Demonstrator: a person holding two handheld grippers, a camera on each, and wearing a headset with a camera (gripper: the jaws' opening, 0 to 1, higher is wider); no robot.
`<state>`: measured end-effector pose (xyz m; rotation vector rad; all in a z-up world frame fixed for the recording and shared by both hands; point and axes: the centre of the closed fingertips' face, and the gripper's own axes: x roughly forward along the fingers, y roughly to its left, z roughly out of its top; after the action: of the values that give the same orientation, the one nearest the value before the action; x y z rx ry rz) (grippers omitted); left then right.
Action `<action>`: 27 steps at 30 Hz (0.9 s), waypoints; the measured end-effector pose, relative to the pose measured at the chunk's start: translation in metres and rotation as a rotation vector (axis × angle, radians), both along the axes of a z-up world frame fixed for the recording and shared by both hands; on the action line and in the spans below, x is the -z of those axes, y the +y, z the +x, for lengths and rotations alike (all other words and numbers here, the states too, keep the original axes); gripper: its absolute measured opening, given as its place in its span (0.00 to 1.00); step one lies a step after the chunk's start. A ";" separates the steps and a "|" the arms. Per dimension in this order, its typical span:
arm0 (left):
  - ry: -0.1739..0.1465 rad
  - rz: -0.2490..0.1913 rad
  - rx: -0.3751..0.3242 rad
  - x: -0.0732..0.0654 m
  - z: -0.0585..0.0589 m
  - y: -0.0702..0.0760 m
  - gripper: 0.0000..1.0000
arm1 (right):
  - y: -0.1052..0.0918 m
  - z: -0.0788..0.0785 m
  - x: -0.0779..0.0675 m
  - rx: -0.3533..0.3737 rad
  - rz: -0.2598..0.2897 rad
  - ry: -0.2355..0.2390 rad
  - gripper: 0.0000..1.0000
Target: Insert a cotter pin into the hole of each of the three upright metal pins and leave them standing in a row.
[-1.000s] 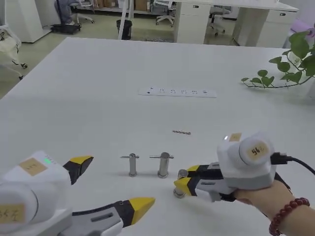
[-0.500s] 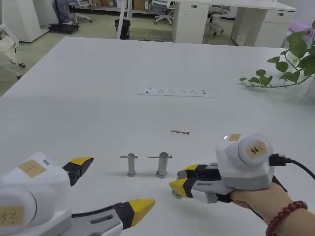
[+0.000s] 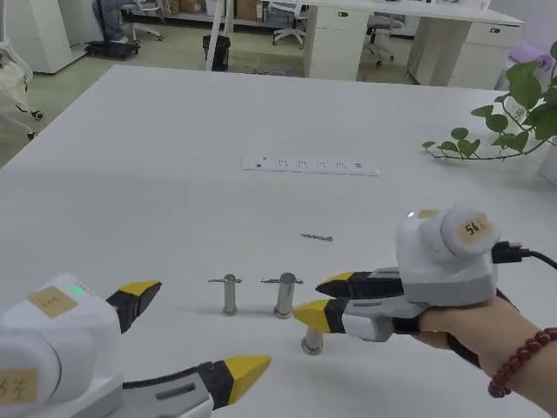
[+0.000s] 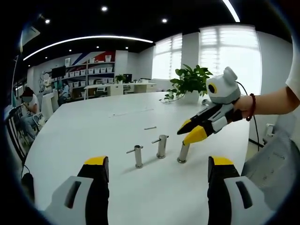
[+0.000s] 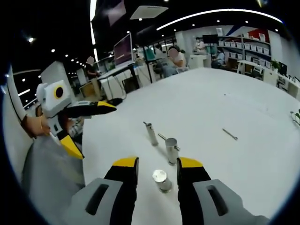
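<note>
On the table [image 3: 174, 174], the left pin [image 3: 230, 294] and middle pin [image 3: 285, 296] already carried cotters, so we judged the job two-thirds done. The third pin [image 3: 312, 341] stood bare just under our right gripper [image 3: 324, 298], whose jaws, slightly apart, framed its top but gripped nothing. The last cotter [image 3: 318, 237] lay loose beyond the row. Our left gripper [image 3: 196, 329] hung wide open, empty.

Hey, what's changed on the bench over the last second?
The right claw rose from low around the third pin and now hangs open above it; the pin stands free. The left claw, two fitted pins and the loose cotter pin stayed put.
</note>
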<state>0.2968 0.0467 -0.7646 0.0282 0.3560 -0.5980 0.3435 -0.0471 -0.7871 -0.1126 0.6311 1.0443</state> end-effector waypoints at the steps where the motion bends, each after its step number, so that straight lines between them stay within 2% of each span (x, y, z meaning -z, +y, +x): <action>1: 0.000 -0.001 0.000 0.000 0.000 0.000 0.87 | 0.000 0.002 -0.002 0.003 0.007 0.004 0.34; 5: -0.002 -0.009 0.000 0.000 0.000 0.000 0.87 | -0.005 0.016 -0.007 0.036 0.020 0.022 0.34; 15: 0.005 0.004 0.005 0.003 0.000 0.000 0.87 | -0.022 0.057 -0.002 0.074 -0.047 -0.001 0.32; 18: 0.006 -0.003 0.005 0.003 0.001 0.000 0.87 | -0.025 0.070 -0.001 0.093 -0.043 0.008 0.30; 21: 0.009 -0.002 0.007 0.004 0.001 -0.001 0.87 | -0.030 0.082 0.004 0.092 -0.079 -0.008 0.26; 24: 0.011 0.001 0.012 0.005 0.001 -0.001 0.87 | -0.033 0.095 0.010 0.097 -0.097 -0.003 0.25; 27: 0.007 -0.011 0.011 0.003 0.002 -0.001 0.86 | -0.035 0.106 0.015 0.081 -0.131 -0.019 0.22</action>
<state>0.2992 0.0458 -0.7681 0.0171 0.3592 -0.6107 0.4494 -0.0821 -0.8025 -0.2090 0.6813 0.9228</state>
